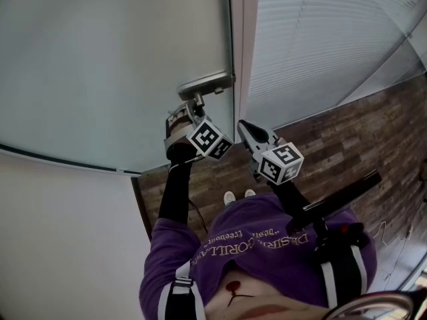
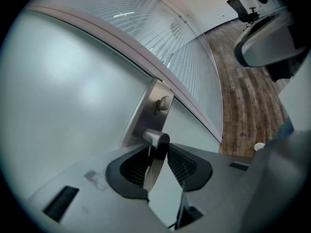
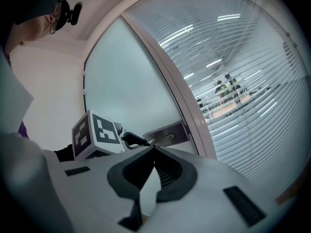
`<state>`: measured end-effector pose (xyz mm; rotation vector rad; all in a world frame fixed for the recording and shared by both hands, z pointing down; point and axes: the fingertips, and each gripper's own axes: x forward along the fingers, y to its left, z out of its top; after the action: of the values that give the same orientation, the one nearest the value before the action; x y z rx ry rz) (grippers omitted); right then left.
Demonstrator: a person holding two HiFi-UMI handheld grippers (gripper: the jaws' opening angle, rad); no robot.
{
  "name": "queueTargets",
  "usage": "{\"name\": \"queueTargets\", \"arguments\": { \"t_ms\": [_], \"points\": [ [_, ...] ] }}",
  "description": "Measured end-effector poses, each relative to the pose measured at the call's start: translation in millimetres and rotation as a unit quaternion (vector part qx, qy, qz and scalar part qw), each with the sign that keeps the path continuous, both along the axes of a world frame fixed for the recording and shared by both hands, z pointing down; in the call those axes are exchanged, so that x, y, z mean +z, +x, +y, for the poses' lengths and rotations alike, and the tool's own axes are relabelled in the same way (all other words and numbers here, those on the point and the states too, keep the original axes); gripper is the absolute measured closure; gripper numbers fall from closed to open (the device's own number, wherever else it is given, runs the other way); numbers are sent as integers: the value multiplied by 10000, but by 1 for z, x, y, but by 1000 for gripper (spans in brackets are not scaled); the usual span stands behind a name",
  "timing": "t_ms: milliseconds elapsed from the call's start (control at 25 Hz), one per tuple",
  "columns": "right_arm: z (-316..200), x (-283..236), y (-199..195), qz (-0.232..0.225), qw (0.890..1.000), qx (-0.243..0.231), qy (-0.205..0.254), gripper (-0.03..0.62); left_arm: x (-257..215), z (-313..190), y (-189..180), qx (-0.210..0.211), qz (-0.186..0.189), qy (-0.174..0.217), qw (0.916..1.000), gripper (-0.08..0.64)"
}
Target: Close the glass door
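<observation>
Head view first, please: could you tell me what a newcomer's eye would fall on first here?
The left gripper stands out, its fingers closed on the brushed silver metal lever handle at the right edge of the frosted glass door. Just right of it the right gripper hangs free with fingers shut on nothing, before a glass wall with white slatted blinds.

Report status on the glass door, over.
Left gripper shut on door handle. Right gripper shut, empty, clear of it. Glass door edge at frame; latching not visible. Nothing in the way.
</observation>
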<state>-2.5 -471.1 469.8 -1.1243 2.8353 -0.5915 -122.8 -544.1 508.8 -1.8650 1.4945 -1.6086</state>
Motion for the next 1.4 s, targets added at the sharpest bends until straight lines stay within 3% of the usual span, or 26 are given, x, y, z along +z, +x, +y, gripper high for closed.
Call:
{"name": "queueTargets", "arguments": {
  "t_ms": [880, 1400],
  "points": [
    [-7, -3, -5, 32, 10000, -68, 51, 595, 1, -9, -1, -174, 431, 133, 9988, 434],
    [1, -3, -10, 99, 9997, -185, 81, 595, 0, -4, -1, -325, 906, 182, 9952, 419]
  ]
}}
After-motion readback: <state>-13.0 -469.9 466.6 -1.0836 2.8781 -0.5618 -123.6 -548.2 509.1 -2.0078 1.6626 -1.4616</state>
